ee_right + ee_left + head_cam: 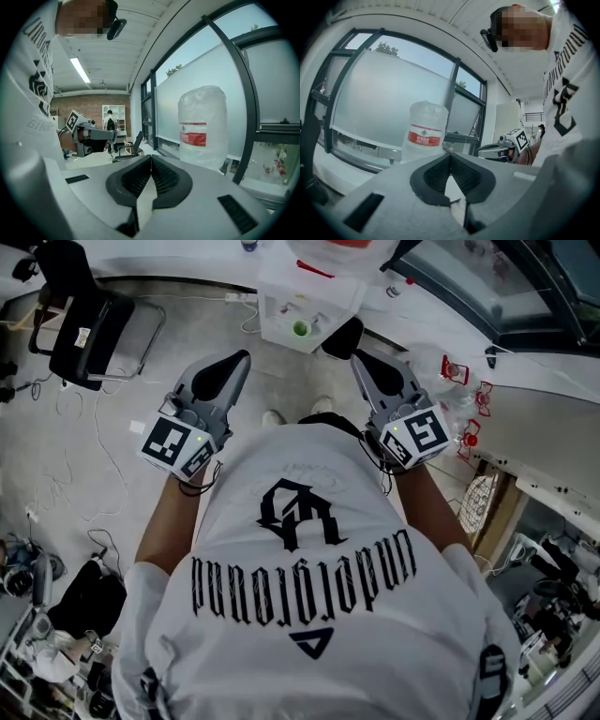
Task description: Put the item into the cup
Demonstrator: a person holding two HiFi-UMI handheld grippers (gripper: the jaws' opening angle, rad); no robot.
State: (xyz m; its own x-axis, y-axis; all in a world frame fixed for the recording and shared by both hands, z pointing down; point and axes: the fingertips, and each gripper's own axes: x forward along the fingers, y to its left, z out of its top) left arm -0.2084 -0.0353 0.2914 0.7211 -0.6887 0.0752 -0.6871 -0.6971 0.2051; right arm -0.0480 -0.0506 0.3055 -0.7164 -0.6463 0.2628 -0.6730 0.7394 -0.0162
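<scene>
Left tool (234,367) and right tool (367,362) held level at chest, flanking white T-shirt (309,559), both pointed ahead. Looks like a ready pose, with reach not yet begun. Left jaws together, nothing between. Right jaws together too, empty. White bench (328,301) ahead on floor. Small green thing (300,328) near bench's edge nearest person, too small to tell cup from item. Water jug (202,126) by window, beyond tools.

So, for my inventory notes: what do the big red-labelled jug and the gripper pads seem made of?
Jug: likely clear plastic, cloudy and crinkled as if film-wrapped. Pads: probably dark matte rubber, ribbed; they sit in the right gripper, whose light grey shell looks like matte moulded plastic.
</scene>
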